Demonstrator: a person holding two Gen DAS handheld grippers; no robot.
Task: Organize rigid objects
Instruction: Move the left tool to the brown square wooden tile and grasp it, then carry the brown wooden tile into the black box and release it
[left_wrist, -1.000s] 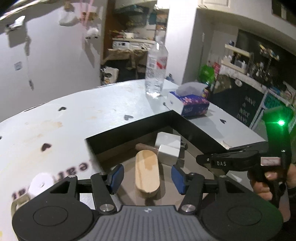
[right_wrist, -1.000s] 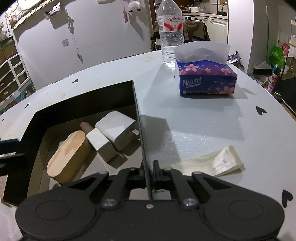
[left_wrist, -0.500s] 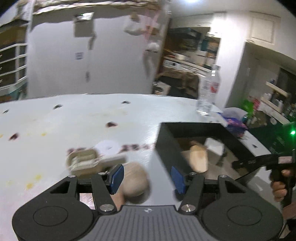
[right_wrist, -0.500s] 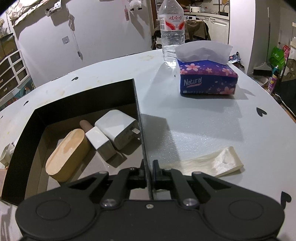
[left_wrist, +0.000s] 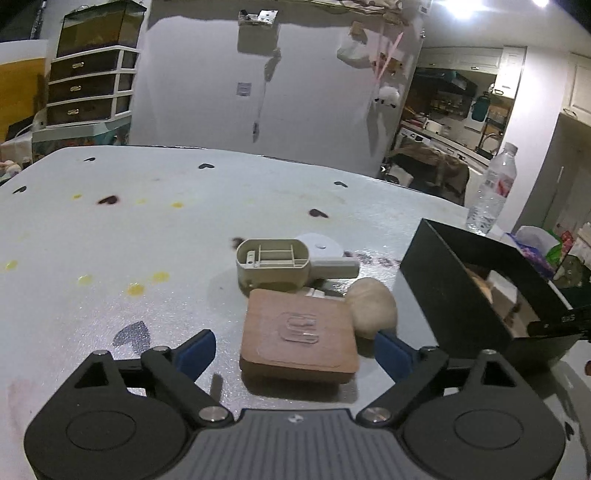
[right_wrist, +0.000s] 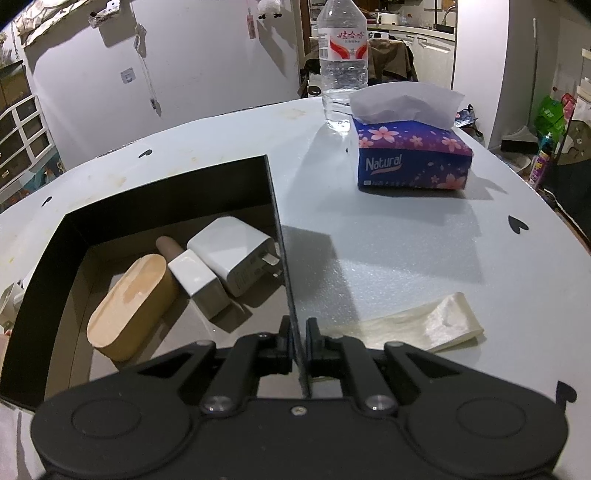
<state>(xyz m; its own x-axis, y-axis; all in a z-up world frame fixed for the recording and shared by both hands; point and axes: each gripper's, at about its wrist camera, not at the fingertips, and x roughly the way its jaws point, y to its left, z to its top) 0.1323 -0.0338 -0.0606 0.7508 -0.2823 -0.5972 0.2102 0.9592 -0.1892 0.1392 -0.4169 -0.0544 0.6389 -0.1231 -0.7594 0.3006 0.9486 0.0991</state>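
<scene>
Tabletop (left_wrist: 147, 221): white, textured, printed with small dark hearts. It carries everything below.

Black open-topped cardboard box (right_wrist: 48, 258): stands at the right of the left wrist view. It holds a tan oval wooden block (right_wrist: 129, 299), a white plug adapter (right_wrist: 229, 254) and a smaller white block on a brown handle (right_wrist: 195, 280), lying side by side and touching.

Right tool (right_wrist: 295, 343): clenched on the thin right wall of the box, one pad on each face; unmoved over the last second, so the box is steadied.

Left tool (left_wrist: 295, 350): a second ago it hung over the box interior; now it faces the loose pile on the tabletop left of the box. Its blue pads have just been opening and stand wide and released, one either side of the next item, touching nothing.

Brown square slab with rounded corners and a clear raised clip on top (left_wrist: 299, 332): lies flat on the tabletop between the open pads, not yet gripped. Judged the next item to be boxed.

Beige plastic oval housing with a stub handle (left_wrist: 280, 264): just beyond the slab, open side up.

Pale rounded wooden piece (left_wrist: 373, 306): beside the slab's right edge, near the box.

White flat disc (left_wrist: 321, 245): behind the housing.

Status: three items boxed, at least four outside.
</scene>
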